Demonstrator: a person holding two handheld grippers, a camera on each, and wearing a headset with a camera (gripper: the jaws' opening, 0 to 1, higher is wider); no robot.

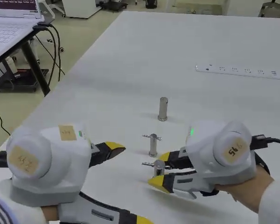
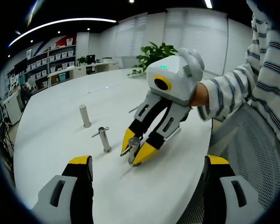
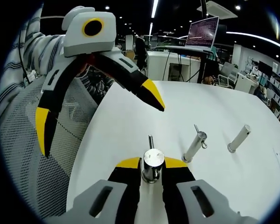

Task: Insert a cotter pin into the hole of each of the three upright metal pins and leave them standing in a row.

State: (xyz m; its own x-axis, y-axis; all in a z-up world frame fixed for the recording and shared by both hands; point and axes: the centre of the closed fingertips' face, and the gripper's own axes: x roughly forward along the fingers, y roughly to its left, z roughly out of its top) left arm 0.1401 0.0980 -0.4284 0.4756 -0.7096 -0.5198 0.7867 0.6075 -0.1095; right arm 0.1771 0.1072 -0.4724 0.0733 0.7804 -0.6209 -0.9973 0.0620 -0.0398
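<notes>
Jaws of right gripper (image 1: pixel 161 169) narrow, clamped on near pin (image 3: pixel 152 164); pin upright on table (image 1: pixel 130 70), cotter (image 1: pixel 148 164) through its hole, poking left. Left gripper (image 2: pixel 148 163) jaws wide, holding nothing, just left of row. Middle pin (image 1: pixel 152 145) has cotter, stands just beyond. Far pin (image 1: pixel 163 108) bare.

Risks, as judged:
- uneven release or sideways drag tips near pin
- falling pin strikes middle pin, close by
- cotter half-seated, slides out if jolted
- wide left jaw sweeps row
</notes>
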